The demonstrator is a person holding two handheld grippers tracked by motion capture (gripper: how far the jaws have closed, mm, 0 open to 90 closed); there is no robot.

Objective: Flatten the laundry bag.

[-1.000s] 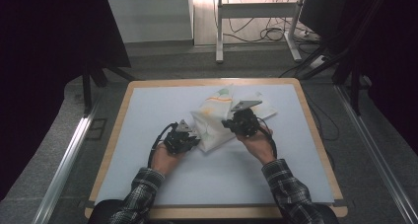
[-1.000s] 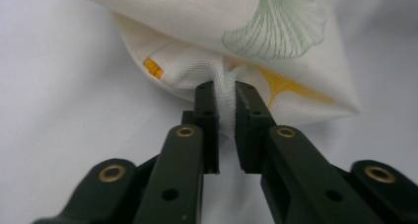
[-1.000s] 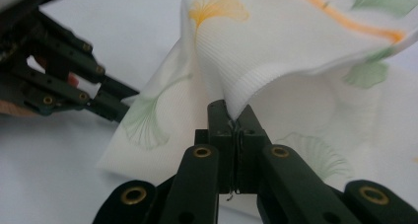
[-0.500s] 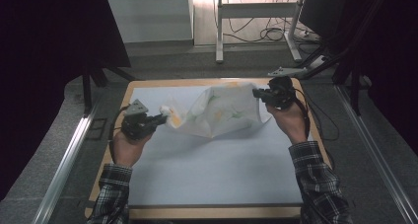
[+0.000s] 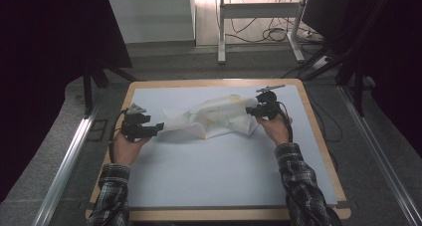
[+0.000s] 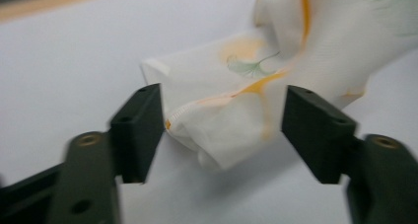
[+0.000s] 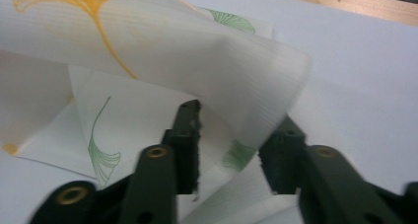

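Right gripper view: cloth (image 7: 148, 61) hides one pad; both grippers' jaws just parted, unclamped

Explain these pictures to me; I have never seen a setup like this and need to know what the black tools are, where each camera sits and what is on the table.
A person stands at a table with a hand-held two-jaw gripper in each hand. The high view looks down from above: the left gripper and right gripper sit at opposite ends of a white cloth printed with yellow and green leaves. The other two pictures come from cameras riding on the grippers, looking along their black jaws. Both pairs of jaws have just been opening. The left jaws stand wide with the cloth's corner lying loose between them; the right jaws are parted around a fold.
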